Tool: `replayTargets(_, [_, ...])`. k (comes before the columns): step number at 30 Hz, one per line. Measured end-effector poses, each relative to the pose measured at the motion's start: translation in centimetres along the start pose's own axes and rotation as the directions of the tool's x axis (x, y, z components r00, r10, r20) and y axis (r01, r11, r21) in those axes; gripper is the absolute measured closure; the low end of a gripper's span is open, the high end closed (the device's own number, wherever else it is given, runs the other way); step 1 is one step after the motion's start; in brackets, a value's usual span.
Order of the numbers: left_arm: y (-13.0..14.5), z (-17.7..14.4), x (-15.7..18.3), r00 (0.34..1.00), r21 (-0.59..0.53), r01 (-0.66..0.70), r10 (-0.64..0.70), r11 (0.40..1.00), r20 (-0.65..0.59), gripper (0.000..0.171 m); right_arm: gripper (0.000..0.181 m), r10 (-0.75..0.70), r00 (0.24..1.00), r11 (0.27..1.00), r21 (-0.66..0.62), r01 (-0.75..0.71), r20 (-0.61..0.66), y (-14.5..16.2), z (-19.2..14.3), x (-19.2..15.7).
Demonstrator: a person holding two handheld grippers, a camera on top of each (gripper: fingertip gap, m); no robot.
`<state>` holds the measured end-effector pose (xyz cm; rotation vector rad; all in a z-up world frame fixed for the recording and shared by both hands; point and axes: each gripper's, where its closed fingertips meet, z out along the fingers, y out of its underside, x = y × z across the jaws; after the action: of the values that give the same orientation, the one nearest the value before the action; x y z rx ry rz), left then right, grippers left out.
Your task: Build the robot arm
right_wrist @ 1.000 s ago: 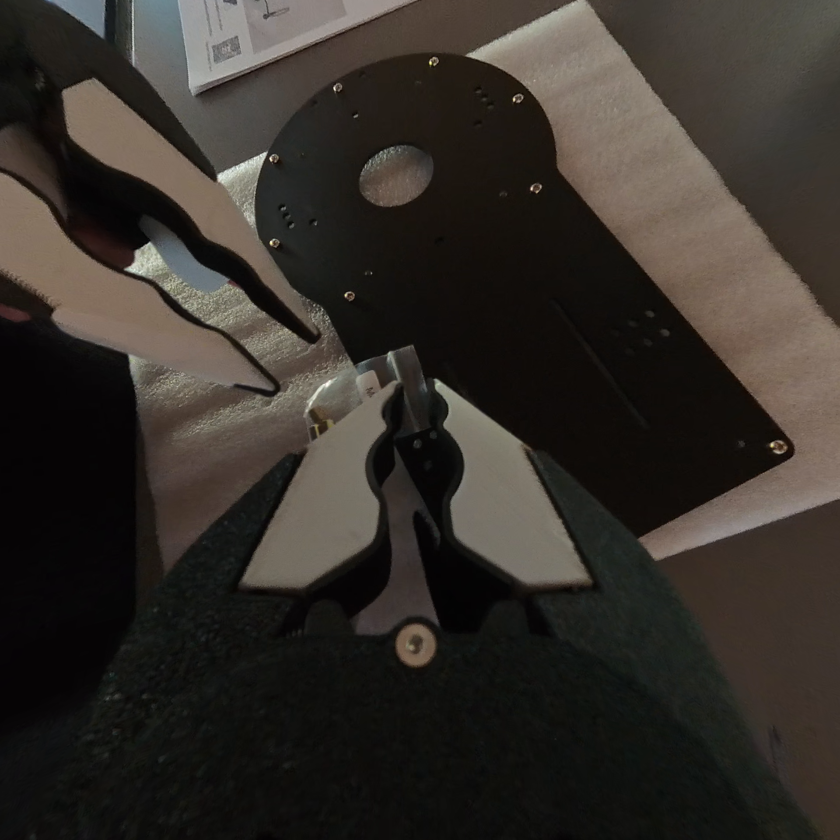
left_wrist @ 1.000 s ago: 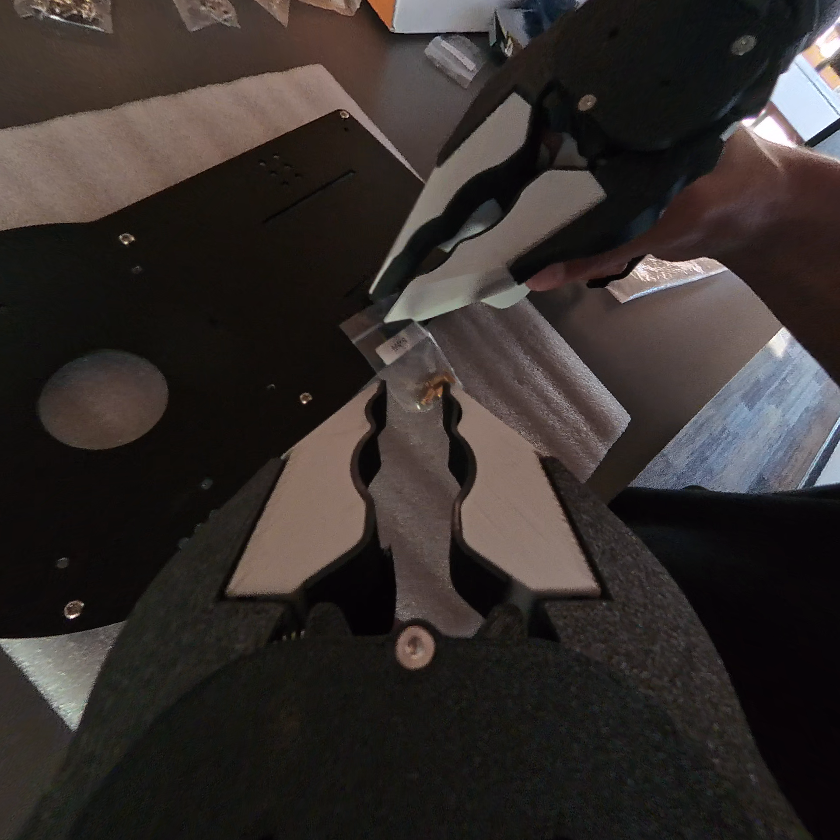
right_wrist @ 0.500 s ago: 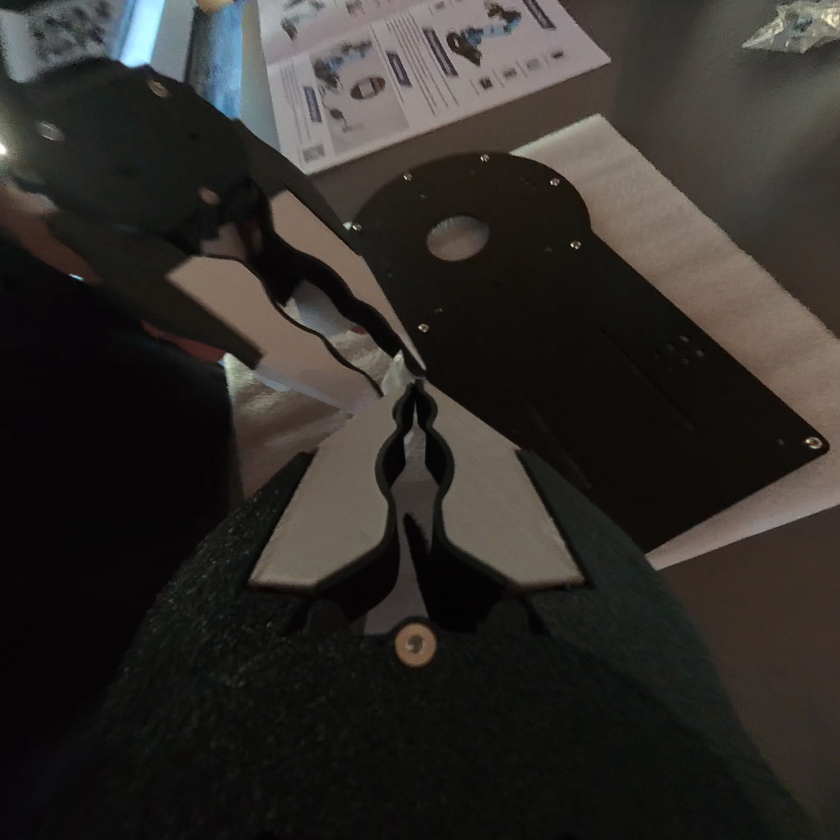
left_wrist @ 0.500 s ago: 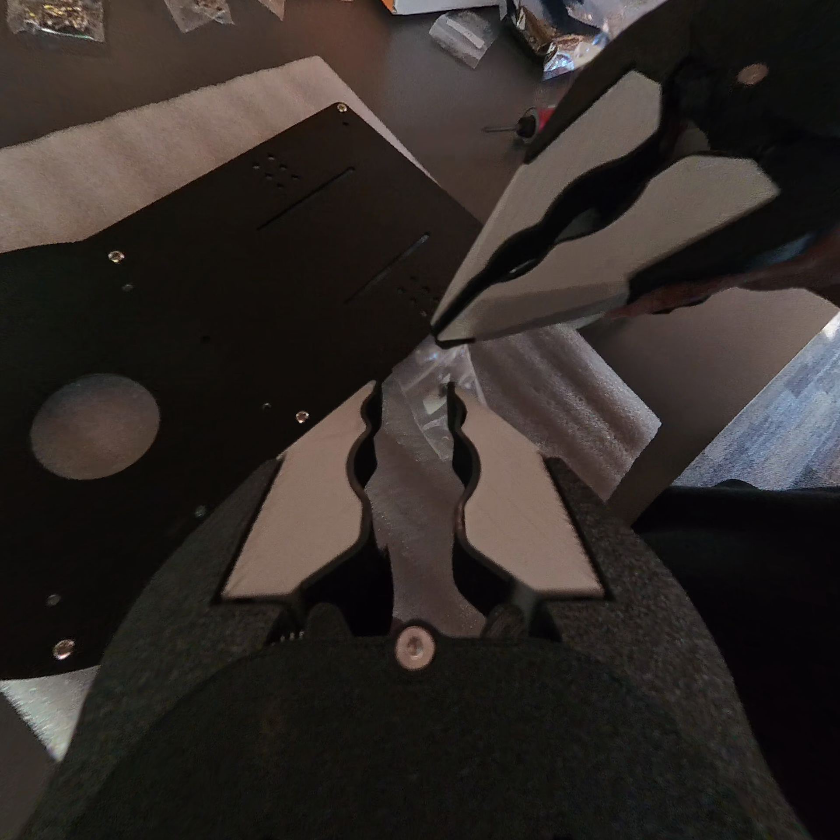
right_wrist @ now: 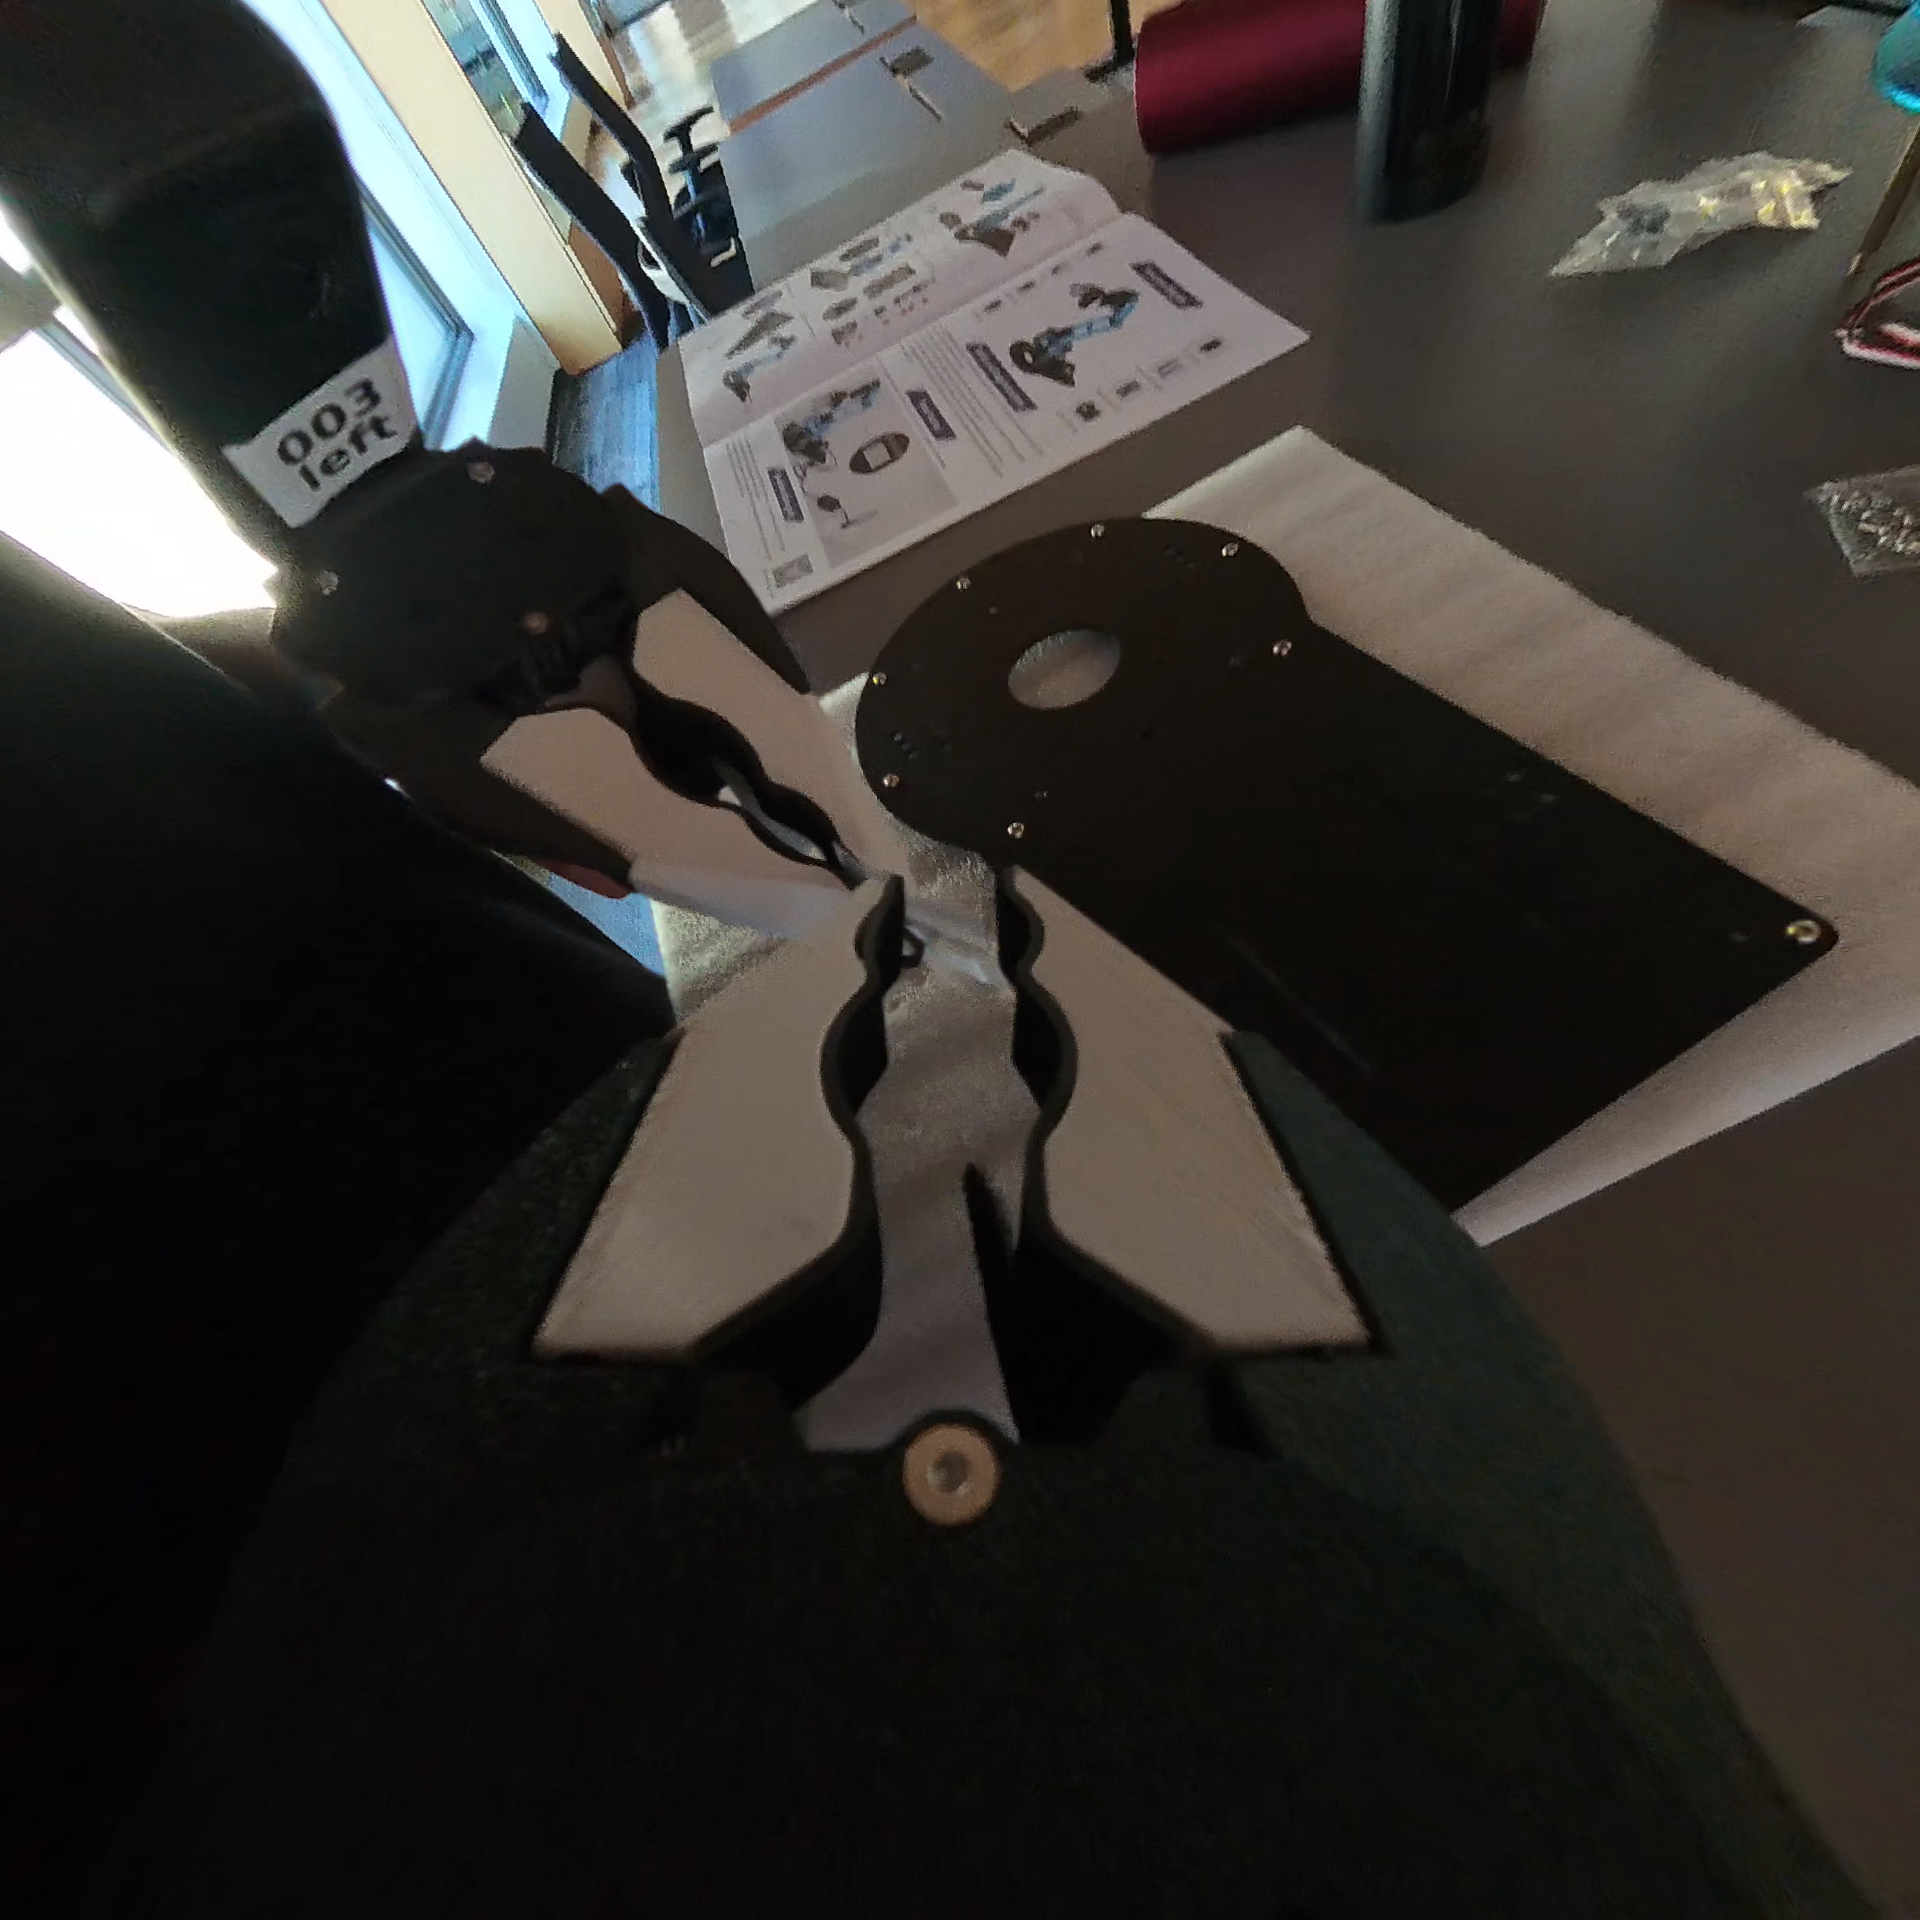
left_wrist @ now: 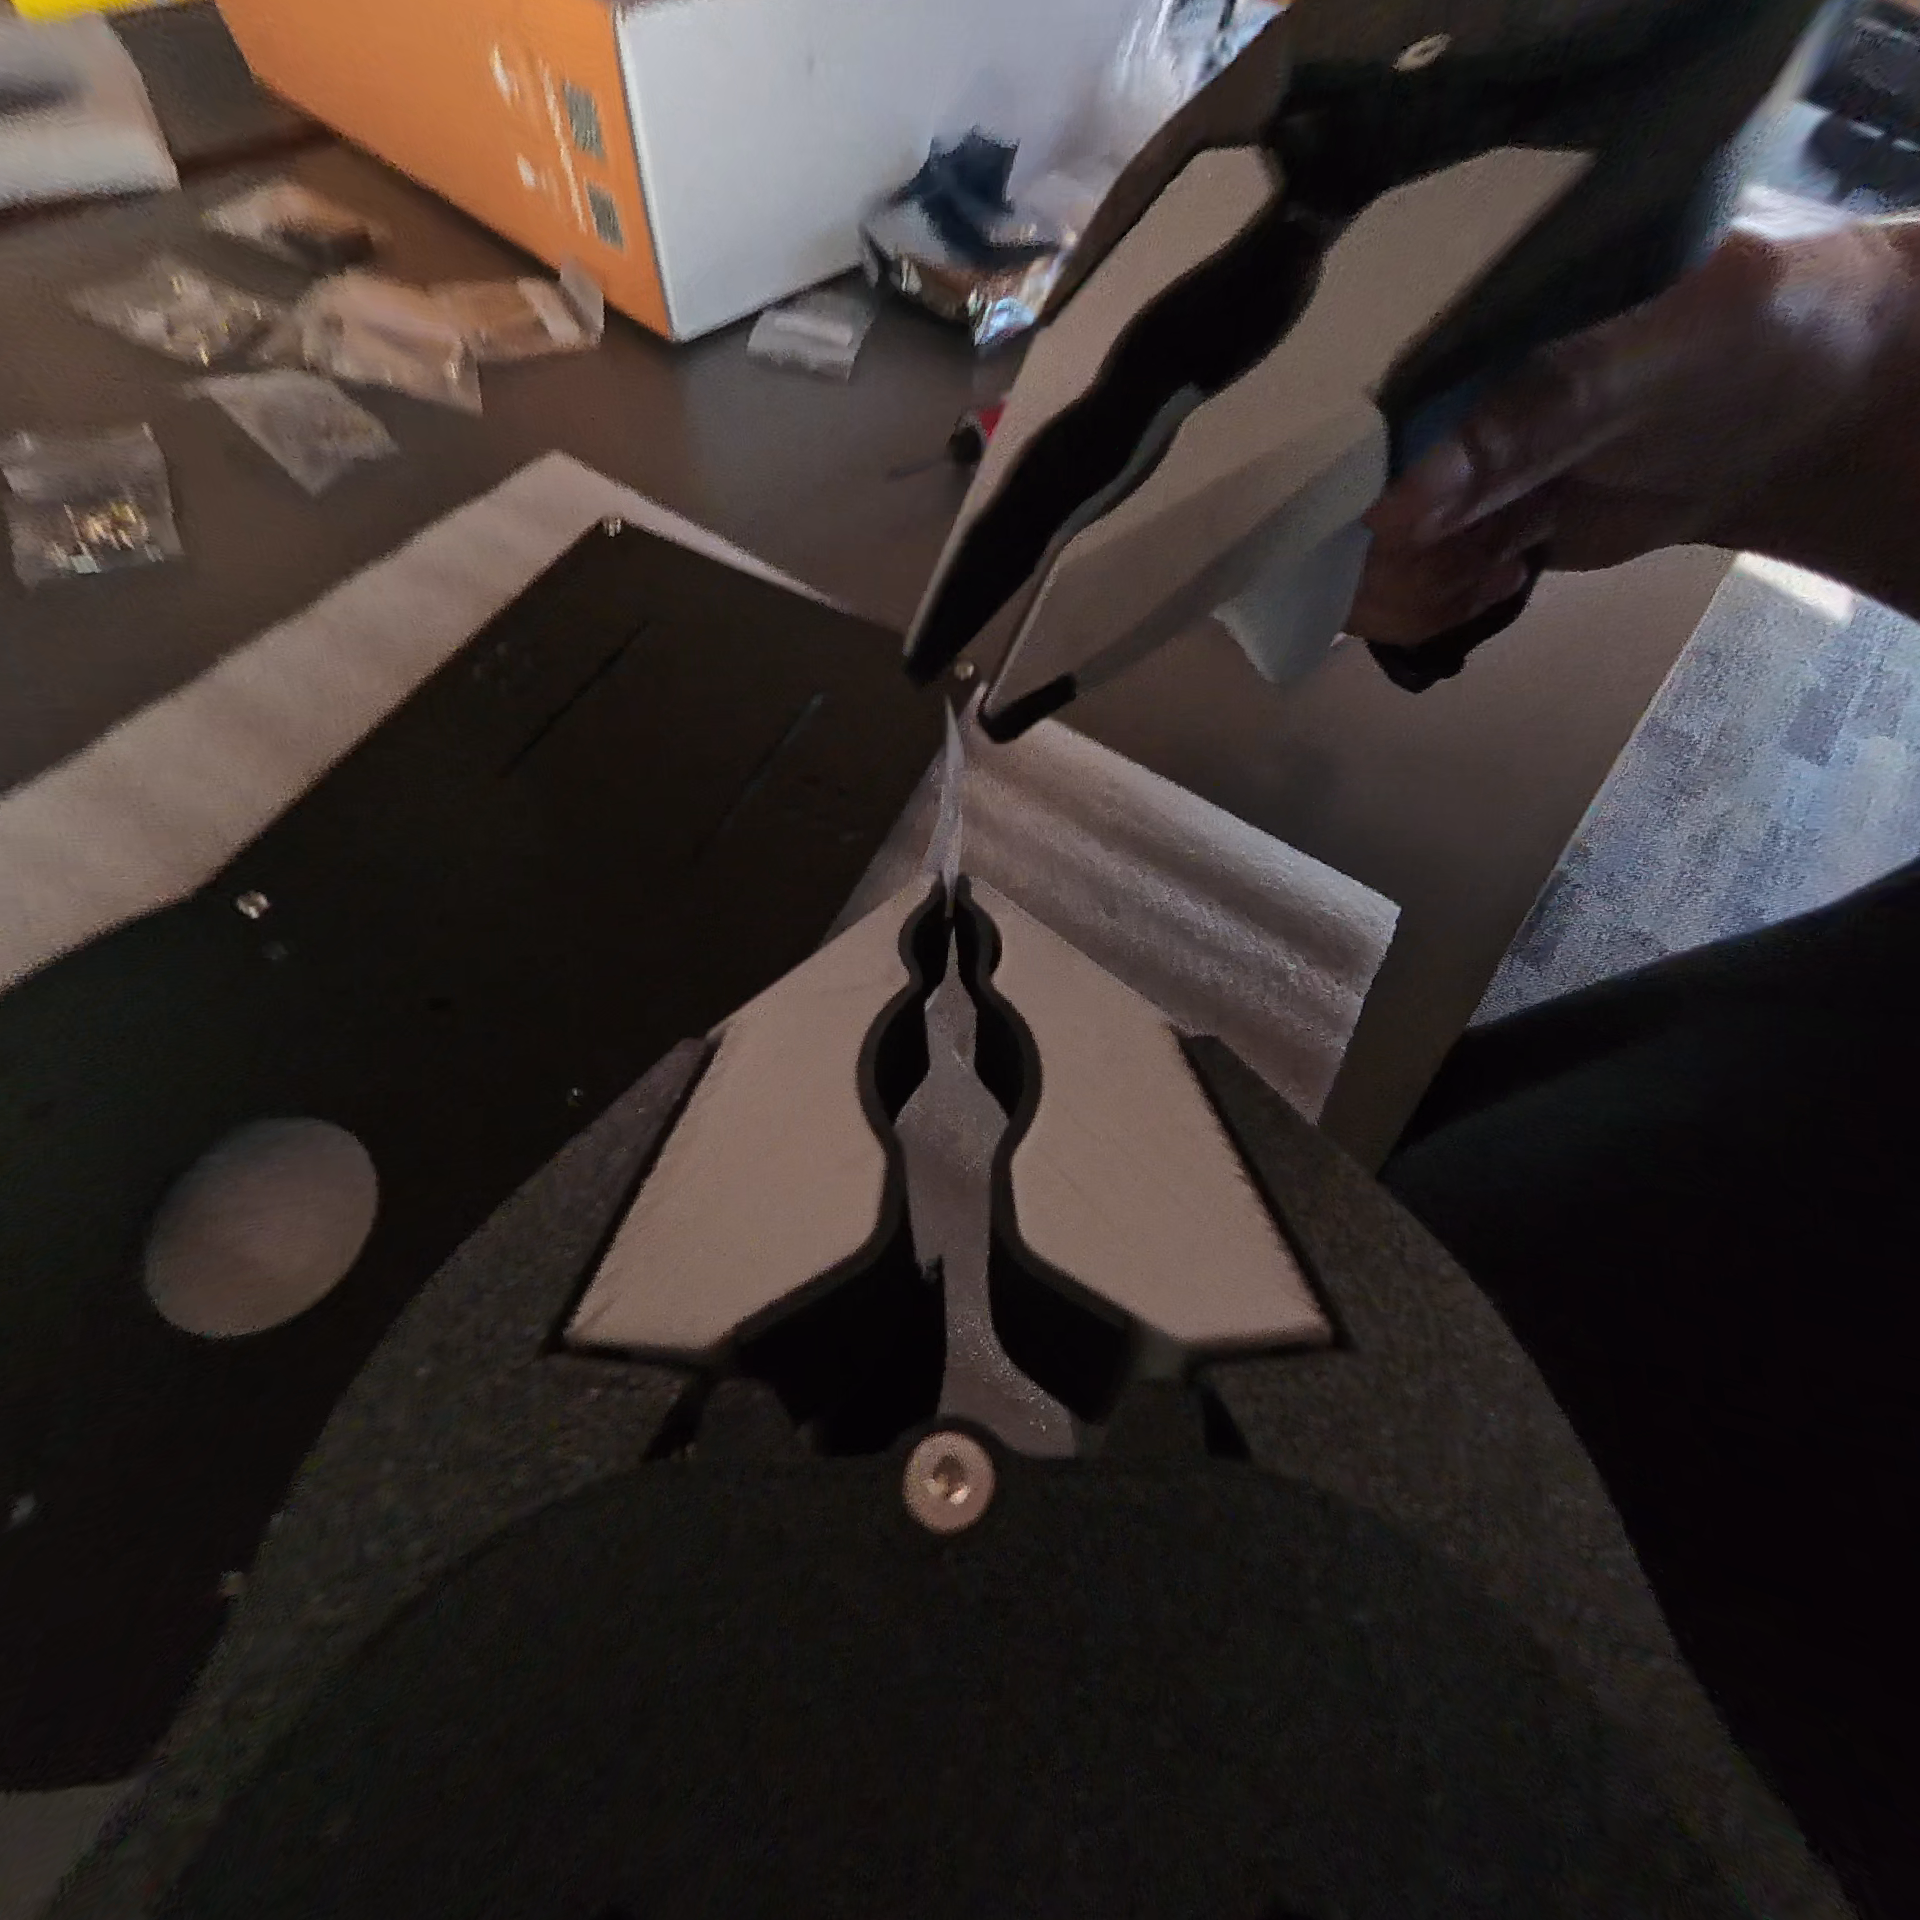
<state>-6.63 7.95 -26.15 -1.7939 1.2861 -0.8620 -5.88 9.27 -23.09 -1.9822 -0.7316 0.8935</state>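
Observation:
My left gripper is shut on the lower edge of a small clear plastic bag, seen edge-on and held up above the table. My right gripper comes in from above, a hand on its handle, with its tips slightly apart at the bag's top edge. In the right wrist view my right gripper is open, with the bag between its fingers, and the left gripper pinches the bag from the left. A black metal plate with a round hole lies below on a white foam sheet.
An orange and white box and several small parts bags lie at the back. An open instruction booklet, a black bottle and more bags sit beyond the plate. The table's edge runs along the right. My left and right fingertips are right by each other.
The left gripper has shut on the bag and the right gripper, shut on it half a second ago, has opened. Both grippers have risen and tilted up from the plate.

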Motion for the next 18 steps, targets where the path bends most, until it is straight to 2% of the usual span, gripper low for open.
replayTargets(5, [-1.4,-0.8,0.6,0.996,0.043,-0.088,0.088,0.995,-0.003,0.171,0.162,0.025,0.999,0.998,0.053,-0.026,0.031,-1.3,-0.2,-0.8])
replayTargets(11, [-1.5,-1.1,0.7,0.996,0.040,-0.090,0.091,0.995,-0.009,0.171,0.161,0.034,0.999,0.997,0.073,-0.037,0.042,-1.7,-0.3,-0.9])
replayTargets(18, [-1.4,-1.4,0.8,0.997,0.032,-0.069,0.069,0.997,-0.017,0.171,0.160,0.000,0.999,1.000,0.016,0.000,0.035,-0.8,0.2,-1.1])
